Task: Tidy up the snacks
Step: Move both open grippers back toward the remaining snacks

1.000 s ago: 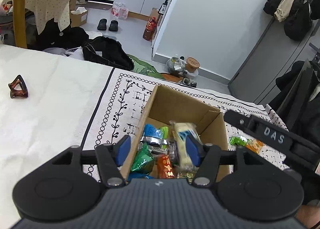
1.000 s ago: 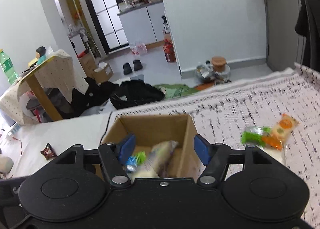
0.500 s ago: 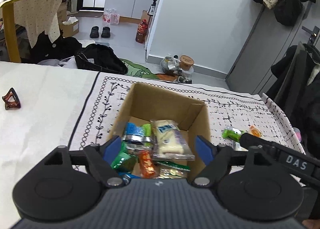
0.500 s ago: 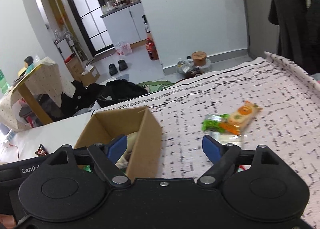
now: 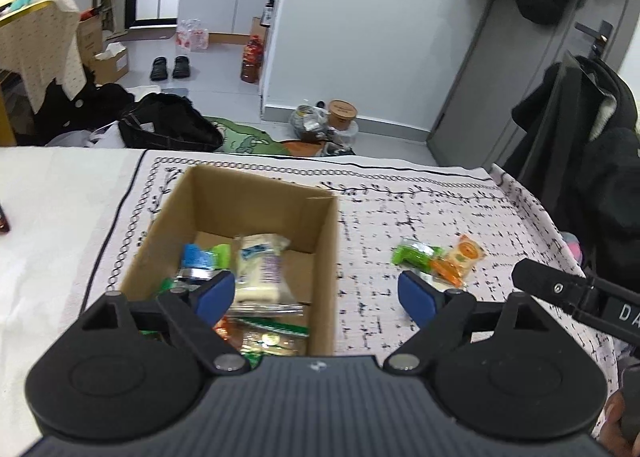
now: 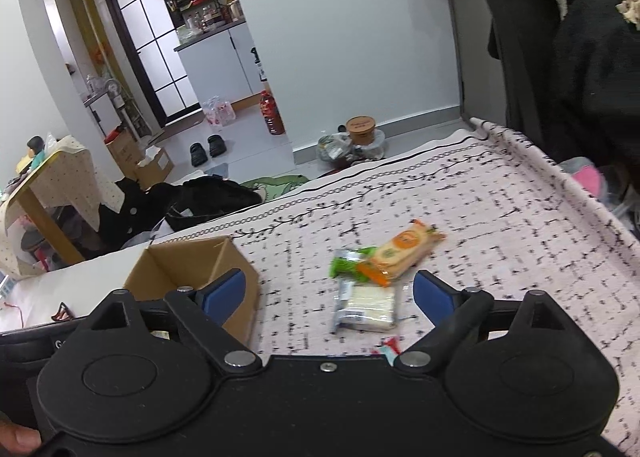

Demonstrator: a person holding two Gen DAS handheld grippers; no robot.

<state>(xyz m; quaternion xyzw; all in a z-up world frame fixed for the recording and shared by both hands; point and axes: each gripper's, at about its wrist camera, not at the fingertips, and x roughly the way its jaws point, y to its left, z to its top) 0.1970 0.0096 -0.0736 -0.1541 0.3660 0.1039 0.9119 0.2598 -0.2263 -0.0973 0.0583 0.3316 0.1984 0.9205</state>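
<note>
1. The cardboard box (image 5: 256, 217) sits in the middle of the left wrist view. Its top is open so snacks can drop in. It already holds a pale packet (image 5: 258, 269) and other wrappers.
2. The left gripper (image 5: 316, 297) sits low in that view with its blue pads spread wide and nothing between them. One pad is over the box, so it is likely done there.
3. In the right wrist view, three snacks lie on the patterned cloth (image 6: 500, 217), just right of the middle: a green packet (image 6: 350, 267), an orange packet (image 6: 404, 253) and a white packet (image 6: 368, 307). A fourth may peek out lower down, but it is mostly hidden.
4. The right gripper (image 6: 328, 299) is spread wide, with the white packet lying between its pads, probably to grab it next.
</note>
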